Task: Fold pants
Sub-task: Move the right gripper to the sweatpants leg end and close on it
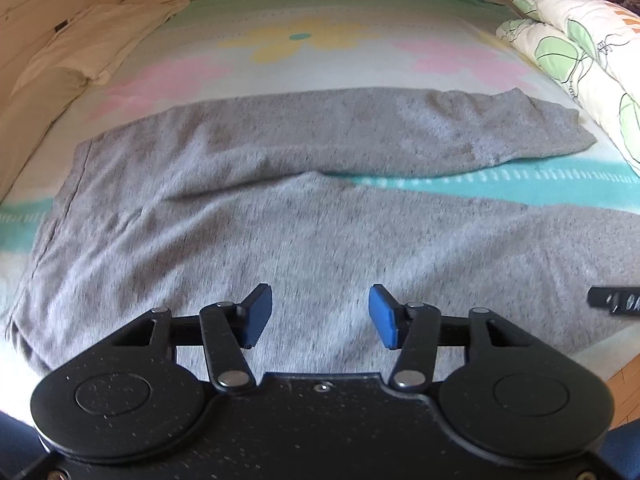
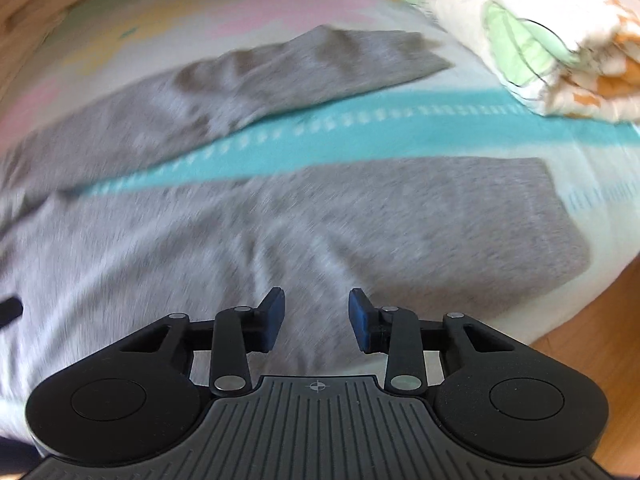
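Just one pants [image 1: 280, 220], two claws

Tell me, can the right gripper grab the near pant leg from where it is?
Probably yes. The right gripper is open and hovers right above the near leg of the gray pants, with nothing lying between them. The folded quilt sits off to the side.

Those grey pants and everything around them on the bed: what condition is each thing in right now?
Grey knit pants: spread flat and unfolded, legs apart in a V.
Left gripper: open, empty, over the pants.
Right gripper: open, empty, over the near leg.
White leaf-print quilt: folded, lying beside the far leg's cuff.
Cream pillow: lying flat at the far left corner.
Floral bedsheet: spread over the bed.
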Demonstrator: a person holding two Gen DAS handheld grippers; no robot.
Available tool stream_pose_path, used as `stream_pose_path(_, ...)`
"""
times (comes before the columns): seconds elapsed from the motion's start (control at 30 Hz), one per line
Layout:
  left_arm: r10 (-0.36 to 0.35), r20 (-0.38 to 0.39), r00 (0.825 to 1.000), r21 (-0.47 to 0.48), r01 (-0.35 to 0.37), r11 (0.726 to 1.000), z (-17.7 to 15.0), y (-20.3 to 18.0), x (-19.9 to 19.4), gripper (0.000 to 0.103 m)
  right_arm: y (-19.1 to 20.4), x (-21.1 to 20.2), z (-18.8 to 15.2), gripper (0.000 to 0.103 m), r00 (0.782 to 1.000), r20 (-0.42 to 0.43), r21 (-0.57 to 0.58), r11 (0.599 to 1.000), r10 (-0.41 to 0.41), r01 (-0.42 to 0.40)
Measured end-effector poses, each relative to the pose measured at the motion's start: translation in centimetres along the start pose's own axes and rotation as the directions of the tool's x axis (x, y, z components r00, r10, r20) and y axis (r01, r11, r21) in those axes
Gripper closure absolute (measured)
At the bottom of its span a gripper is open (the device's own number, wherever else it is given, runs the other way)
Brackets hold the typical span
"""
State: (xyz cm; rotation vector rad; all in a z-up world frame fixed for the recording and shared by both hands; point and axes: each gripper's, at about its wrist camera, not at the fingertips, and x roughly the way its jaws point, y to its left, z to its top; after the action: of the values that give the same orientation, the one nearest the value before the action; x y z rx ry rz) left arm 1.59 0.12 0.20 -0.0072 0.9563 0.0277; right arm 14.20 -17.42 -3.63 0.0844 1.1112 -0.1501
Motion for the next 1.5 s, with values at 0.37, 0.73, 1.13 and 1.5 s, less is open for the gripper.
stream_pose_path(0.37,-0.064,0.032,0.997,0.093,0.061,0.994,4.9,-1.9,1.5,0.044,-11.9,3.9,6.4,0.068,0.986,-0.038,0.249,0.954,-0.163,0.167)
stream_pose_path(0.73,-0.086,-0.051,0.995,0.118,0.091,0.989,4.0,-2.7,5.1,0.044,-20.1,6.5,5.4,0.057,0.980,-0.086,0.436,0.877,-0.180,0.199)
stream_pose_path(1.13,-0.085,-0.078,0.993,0.128,0.094,0.987,3.1,-2.2,5.6,0.044,-23.4,7.8,4.1,0.052,0.994,-0.103,0.561,0.824,-0.028,0.081)
stream_pose_path(1.5,-0.091,-0.070,0.993,0.115,0.099,0.988,3.2,-2.1,5.4,0.044,-20.6,6.7,4.9,0.097,0.979,-0.115,0.360,0.912,-0.166,0.197)
